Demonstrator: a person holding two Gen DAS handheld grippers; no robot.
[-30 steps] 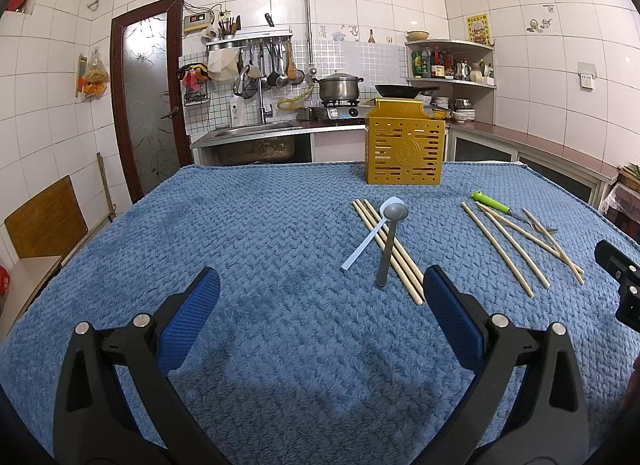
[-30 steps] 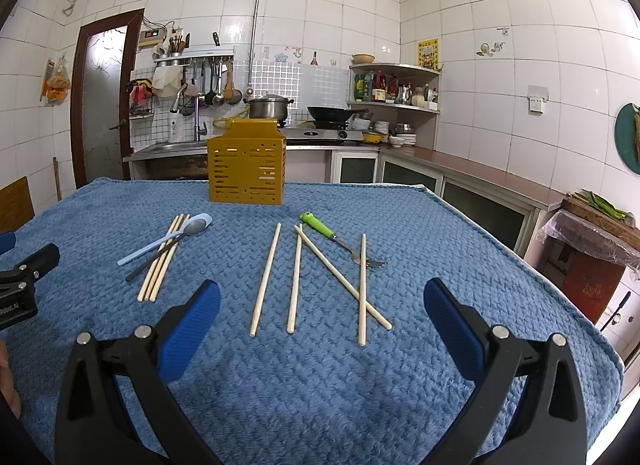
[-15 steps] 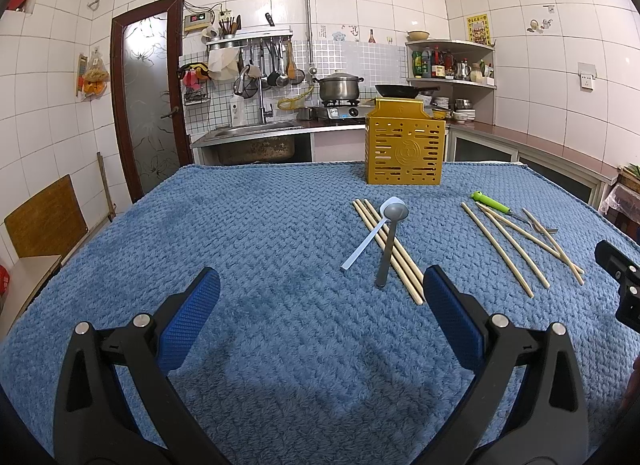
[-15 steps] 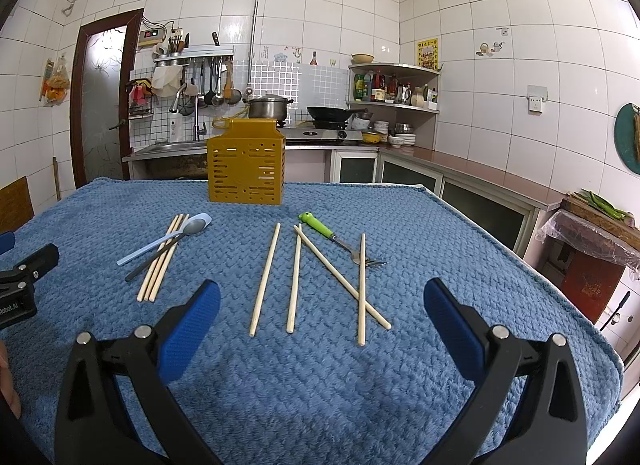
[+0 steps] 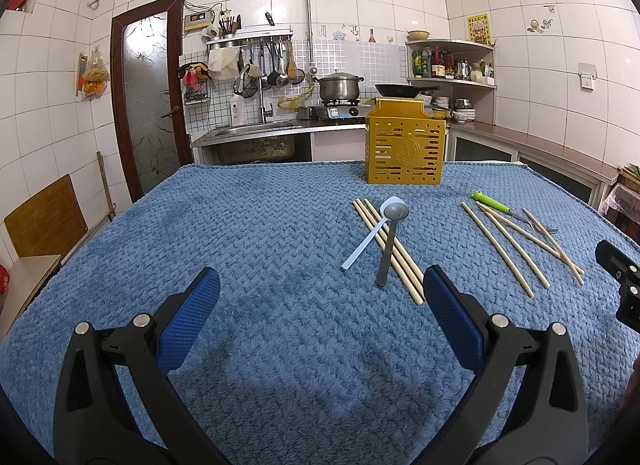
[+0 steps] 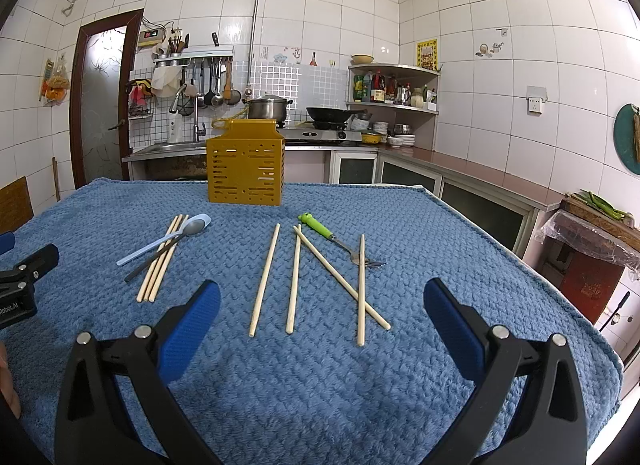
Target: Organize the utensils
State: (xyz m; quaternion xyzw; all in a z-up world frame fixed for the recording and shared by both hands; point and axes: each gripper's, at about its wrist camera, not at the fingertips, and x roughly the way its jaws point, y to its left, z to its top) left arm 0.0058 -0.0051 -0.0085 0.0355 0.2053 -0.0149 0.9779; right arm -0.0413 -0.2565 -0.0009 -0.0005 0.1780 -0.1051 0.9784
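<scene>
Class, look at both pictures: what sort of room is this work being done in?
A home kitchen, most likely: a steel pot and a wok sit on a gas stove, beside a sink under hanging ladles.

We see a yellow slotted utensil holder (image 6: 245, 163) upright at the far side. Nearer, a grey spoon (image 5: 391, 235) and pale blue spoon (image 5: 368, 238) lie across three bunched chopsticks (image 5: 390, 252); four loose chopsticks (image 6: 295, 280) and a green-handled fork (image 6: 335, 239) lie to their right.
</scene>
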